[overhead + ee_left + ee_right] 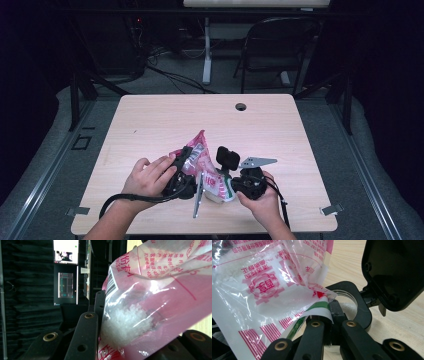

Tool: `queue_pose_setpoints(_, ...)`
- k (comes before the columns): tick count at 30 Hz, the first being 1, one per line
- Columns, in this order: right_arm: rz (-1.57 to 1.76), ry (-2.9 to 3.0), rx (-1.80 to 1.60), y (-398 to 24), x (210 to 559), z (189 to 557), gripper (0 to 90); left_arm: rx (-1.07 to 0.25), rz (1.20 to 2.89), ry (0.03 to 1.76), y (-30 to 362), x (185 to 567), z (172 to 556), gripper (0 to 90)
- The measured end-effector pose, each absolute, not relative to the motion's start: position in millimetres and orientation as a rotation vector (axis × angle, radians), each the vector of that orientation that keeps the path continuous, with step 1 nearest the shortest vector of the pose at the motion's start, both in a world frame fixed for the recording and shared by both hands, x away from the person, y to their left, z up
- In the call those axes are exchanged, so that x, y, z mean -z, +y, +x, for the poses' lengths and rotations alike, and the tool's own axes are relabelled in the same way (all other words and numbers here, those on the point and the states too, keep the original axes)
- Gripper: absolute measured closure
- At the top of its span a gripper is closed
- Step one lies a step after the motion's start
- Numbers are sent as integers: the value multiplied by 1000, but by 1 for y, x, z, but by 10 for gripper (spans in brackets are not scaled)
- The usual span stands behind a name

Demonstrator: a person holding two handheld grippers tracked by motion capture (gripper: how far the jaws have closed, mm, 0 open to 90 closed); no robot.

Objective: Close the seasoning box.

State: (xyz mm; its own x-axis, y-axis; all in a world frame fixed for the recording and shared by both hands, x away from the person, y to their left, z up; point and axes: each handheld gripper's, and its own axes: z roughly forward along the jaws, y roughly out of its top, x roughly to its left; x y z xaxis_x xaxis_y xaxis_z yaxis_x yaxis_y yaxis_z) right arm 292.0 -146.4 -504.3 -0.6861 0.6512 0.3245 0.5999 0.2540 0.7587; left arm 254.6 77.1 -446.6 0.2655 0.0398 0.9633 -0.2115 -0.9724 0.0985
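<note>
A pink and clear plastic bag [198, 150] of white granules [125, 320] hangs tilted over the table's near middle. My left gripper [186, 156] is shut on the bag [160, 295], which lies between its two black fingers [85, 336]. A small white jar [218, 192] with a green label, a black collar [355, 298] and an open black flip lid [394, 272] stands under the bag's lower corner [322, 293]. My right gripper [332, 323] is shut on the near edge of the jar's collar. The right gripper [234, 186] sits just right of the jar in the high view.
The light wooden table [150, 115] has a cable hole [241, 106] near its far edge. A folding chair [280, 45] and a desk leg [206, 55] stand on the floor beyond. Lit screens [65, 251] glow in the dark background.
</note>
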Motion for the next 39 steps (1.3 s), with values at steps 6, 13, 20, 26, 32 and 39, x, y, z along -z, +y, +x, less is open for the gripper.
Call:
queue_pose_setpoints(6,1219,2441,-1434,-146,504,292,900,-1776,2327,-141,79,448,255,770)
queue_pose_setpoints(13,1219,2439,-1436,-146,504,292,900,-1766,2334,-124,81,450,255,770)
queue_pose_setpoints(20,1217,2438,-1435,-146,504,292,900,-1746,2322,-79,85,453,256,770)
queue_pose_setpoints(26,1223,2426,-1450,-145,504,291,900,-1726,2326,-42,89,456,257,771)
queue_pose_setpoints(32,1212,2424,-1445,-145,503,291,900,-1711,2324,-12,92,458,257,771)
queue_pose_setpoints(39,1214,2416,-1446,-144,503,291,900,-1692,2325,24,96,463,258,771)
